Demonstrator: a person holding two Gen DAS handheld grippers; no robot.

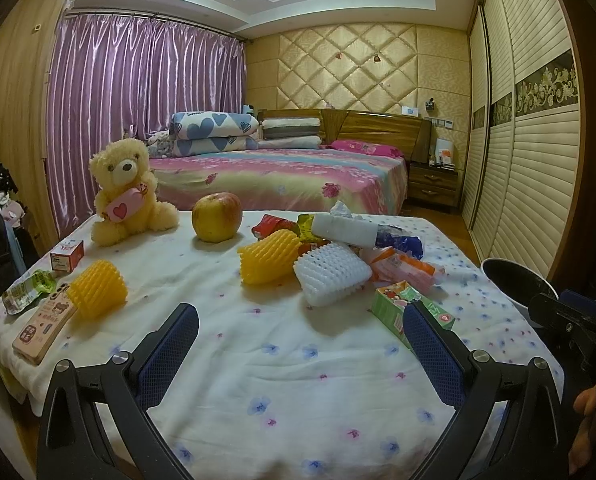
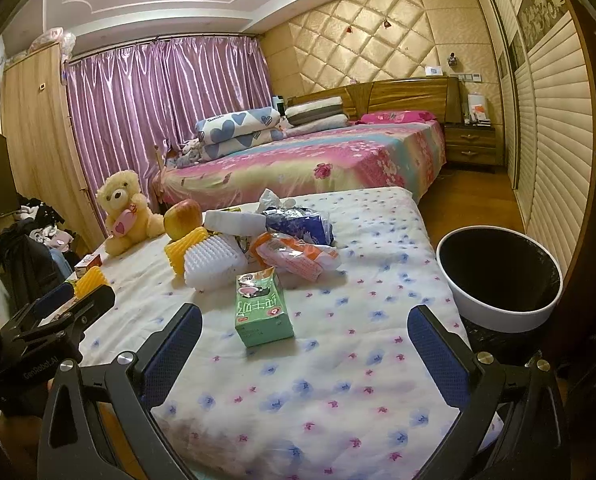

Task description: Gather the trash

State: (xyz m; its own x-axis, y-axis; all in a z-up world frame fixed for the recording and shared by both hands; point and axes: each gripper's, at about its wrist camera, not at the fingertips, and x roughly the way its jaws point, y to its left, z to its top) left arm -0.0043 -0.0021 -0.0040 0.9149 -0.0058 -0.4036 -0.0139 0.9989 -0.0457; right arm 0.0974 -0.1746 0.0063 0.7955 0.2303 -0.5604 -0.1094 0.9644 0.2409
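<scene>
Holding both wide open, empty — left gripper (image 1: pixel 300 332), right gripper (image 2: pixel 304 334) over the table (image 2: pixel 338 380). Green carton (image 2: pixel 263 310) just ahead of my right, trash pile (image 2: pixel 266 240) behind it, bin (image 2: pixel 498 276) at the table's right. Nothing collected yet, I'd say.

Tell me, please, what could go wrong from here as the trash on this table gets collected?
1. The apple, teddy and phone sit among the trash; a careless grasp could bin something worth keeping.
2. The white foam net leans in a loose pile with the wrappers; pulling one piece may drag others off the table.
3. The bin stands beyond the table's right edge, so light pieces released early could miss it.
</scene>
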